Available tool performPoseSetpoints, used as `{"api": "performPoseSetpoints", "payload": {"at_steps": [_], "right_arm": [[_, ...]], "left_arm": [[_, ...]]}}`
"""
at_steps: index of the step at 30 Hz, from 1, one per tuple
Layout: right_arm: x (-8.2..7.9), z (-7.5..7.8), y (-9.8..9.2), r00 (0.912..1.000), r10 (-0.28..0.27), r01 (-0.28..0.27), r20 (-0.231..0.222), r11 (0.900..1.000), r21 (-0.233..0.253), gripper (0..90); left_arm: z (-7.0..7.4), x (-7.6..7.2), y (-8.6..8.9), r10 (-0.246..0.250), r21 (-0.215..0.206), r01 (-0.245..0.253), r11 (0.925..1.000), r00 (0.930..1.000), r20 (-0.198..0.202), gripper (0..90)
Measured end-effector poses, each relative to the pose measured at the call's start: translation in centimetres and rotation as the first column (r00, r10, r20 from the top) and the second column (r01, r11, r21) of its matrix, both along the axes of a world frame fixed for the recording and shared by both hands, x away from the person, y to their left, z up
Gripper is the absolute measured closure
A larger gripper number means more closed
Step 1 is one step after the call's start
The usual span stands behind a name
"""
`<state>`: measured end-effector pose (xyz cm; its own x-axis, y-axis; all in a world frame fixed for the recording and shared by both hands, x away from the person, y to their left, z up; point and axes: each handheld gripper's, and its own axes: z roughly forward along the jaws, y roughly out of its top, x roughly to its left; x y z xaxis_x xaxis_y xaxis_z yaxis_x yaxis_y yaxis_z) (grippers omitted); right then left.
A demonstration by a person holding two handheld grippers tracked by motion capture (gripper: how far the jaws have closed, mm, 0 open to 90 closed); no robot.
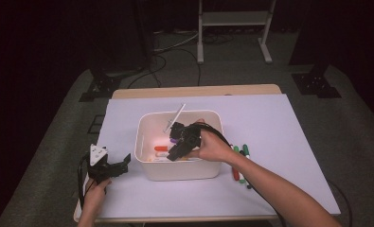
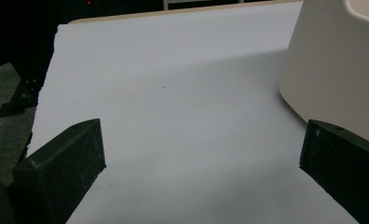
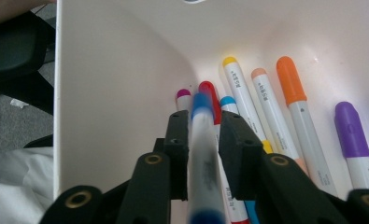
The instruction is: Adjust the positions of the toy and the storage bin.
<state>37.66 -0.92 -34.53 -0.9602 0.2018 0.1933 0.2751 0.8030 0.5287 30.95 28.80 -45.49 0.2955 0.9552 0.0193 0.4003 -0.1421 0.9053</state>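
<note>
Inside the white bin [image 3: 126, 70], my right gripper [image 3: 204, 140] clamps a blue-capped marker [image 3: 202, 140] low over the other markers [image 3: 285, 116] for release, while my left gripper [image 2: 201, 158] rests open at the bin's left.

I see a wooden table [image 1: 194, 91] almost fully covered by a white sheet [image 1: 270, 123]. On the sheet stands a white bin [image 1: 177, 171], near the middle. Just right of the bin lie some markers [image 1: 241, 165] with green and red caps, close together. My left gripper [image 1: 110, 166] rests on the sheet, left of the bin.
</note>
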Motion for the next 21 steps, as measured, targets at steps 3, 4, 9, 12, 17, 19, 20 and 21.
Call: {"api": "performPoseSetpoints", "payload": {"at_steps": [3,4,9,12,17,19,20,21], "right_arm": [[-0.1,0.5,-0.3,0.9999,-0.012,0.011,0.011,1.000,0.016,70.4],[-0.1,0.8,-0.6,0.9998,-0.016,0.016,0.015,0.999,0.036,70.4],[-0.3,2.6,-2.2,0.9985,-0.042,0.039,0.035,0.995,0.093,69.8],[-0.6,3.8,-3.5,0.9970,-0.063,0.056,0.046,0.990,0.126,69.5],[-1.1,5.3,-6.2,0.9923,-0.103,0.091,0.068,0.983,0.162,68.7],[-1.1,5.8,-7.7,0.9893,-0.125,0.111,0.075,0.978,0.174,68.2],[-1.2,6.0,-8.4,0.9869,-0.140,0.124,0.080,0.976,0.181,68.0],[-1.2,6.2,-9.1,0.9851,-0.152,0.136,0.079,0.973,0.185,67.7]], "left_arm": [[0.0,0.0,0.0,0.001,-0.003,-0.001,1.0000,1.0000,-0.003,0.0],[0.0,0.0,0.0,0.001,-0.002,-0.001,1.0000,1.0000,-0.003,0.0],[0.0,0.0,0.0,0.000,0.003,0.000,1.0000,1.0000,-0.005,0.0],[0.0,0.0,0.0,0.001,0.004,-0.001,1.0000,1.0000,-0.005,0.0],[0.0,0.0,0.0,0.001,0.006,-0.001,1.0000,1.0000,-0.005,0.0],[0.0,0.0,0.0,0.002,0.003,-0.002,1.0000,1.0000,-0.004,0.0],[0.0,0.0,0.0,0.003,0.001,-0.003,1.0000,1.0000,-0.004,0.0],[0.0,0.0,0.0,0.003,0.003,-0.003,1.0000,1.0000,-0.004,0.0]]}}
